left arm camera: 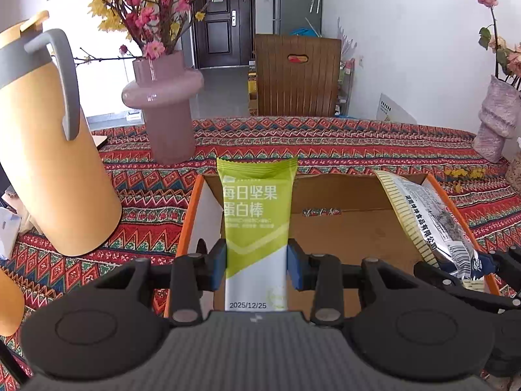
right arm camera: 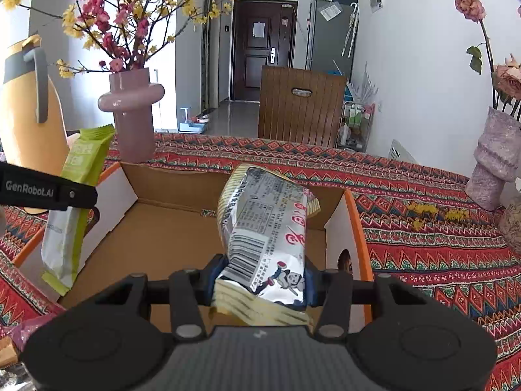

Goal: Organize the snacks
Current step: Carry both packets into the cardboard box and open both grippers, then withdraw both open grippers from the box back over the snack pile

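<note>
Two snacks hang over an open cardboard box with orange edges, which sits on a surface draped in a red patterned cloth.

The left hand-held gripper is clamped narrow on a green and white protein bar. Its blue pads press the wrapper from both sides at about the middle, and the bar stands upright between them, its crimped top edge pointing away toward the far side of the surface. From the right wrist view the same bar shows at the left, held above the box's left wall.

The right hand-held gripper is closed on a silver foil snack pack with a barcode, small printed text and a cartoon figure on it. The pads pinch its near end, where the foil is crumpled, and the rest of the pack juts forward and upward over the box's brown floor. In the left wrist view this pack slants over the right-hand side of the box.

The floor of the box is bare cardboard where it shows.

Beyond the box, a pink vase of pink and yellow blossom stands on the cloth, with a tall yellow jug with a grey handle to its left. At the far right stands a pale textured vase with faded roses. A wooden chair is pushed in at the far side.
</note>
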`<state>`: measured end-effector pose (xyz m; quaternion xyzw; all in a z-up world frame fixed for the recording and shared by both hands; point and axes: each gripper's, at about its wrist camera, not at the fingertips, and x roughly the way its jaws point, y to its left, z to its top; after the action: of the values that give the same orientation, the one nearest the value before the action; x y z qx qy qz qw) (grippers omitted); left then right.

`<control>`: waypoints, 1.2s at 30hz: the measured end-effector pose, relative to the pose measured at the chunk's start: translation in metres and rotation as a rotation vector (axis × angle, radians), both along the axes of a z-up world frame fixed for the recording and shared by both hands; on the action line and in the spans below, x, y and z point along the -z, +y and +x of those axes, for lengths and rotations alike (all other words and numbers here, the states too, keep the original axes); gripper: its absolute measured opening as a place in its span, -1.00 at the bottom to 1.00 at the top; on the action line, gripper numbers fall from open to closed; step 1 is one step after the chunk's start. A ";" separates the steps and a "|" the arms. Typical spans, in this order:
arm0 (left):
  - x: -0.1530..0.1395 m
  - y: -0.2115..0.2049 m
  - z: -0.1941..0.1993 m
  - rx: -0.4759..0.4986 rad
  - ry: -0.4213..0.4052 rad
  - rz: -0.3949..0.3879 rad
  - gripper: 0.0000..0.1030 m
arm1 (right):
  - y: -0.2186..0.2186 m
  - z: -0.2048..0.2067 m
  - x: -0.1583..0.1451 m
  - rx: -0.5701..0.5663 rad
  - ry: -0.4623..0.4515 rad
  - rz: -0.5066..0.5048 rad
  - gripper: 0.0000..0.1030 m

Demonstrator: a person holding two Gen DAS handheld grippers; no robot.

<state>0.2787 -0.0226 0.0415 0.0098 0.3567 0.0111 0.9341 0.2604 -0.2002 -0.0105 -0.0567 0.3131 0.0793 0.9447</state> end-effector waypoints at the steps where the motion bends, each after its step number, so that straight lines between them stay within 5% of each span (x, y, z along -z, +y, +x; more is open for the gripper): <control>1: 0.003 0.000 0.002 -0.001 0.009 0.005 -0.25 | 0.000 0.002 0.003 0.000 0.011 0.004 -0.08; 6: 0.015 0.001 0.010 -0.001 0.036 0.015 -0.21 | -0.003 0.005 0.010 0.001 0.031 0.024 0.10; 10: 0.012 0.001 0.004 -0.002 0.016 0.014 0.26 | -0.006 -0.001 0.008 0.004 0.008 0.038 0.64; 13: 0.007 0.002 -0.003 -0.009 -0.015 0.021 0.68 | -0.007 -0.004 0.005 -0.005 -0.005 0.044 0.79; 17: 0.001 0.007 -0.015 -0.015 -0.054 0.003 0.98 | -0.010 -0.012 0.000 -0.009 -0.031 0.063 1.00; 36: -0.011 0.034 -0.126 0.031 -0.245 -0.016 1.00 | -0.029 -0.120 -0.031 -0.067 -0.256 0.109 1.00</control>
<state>0.1529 0.0111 0.0528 0.0064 0.2397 -0.0051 0.9708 0.1404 -0.2295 0.0204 -0.0254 0.1834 0.1197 0.9754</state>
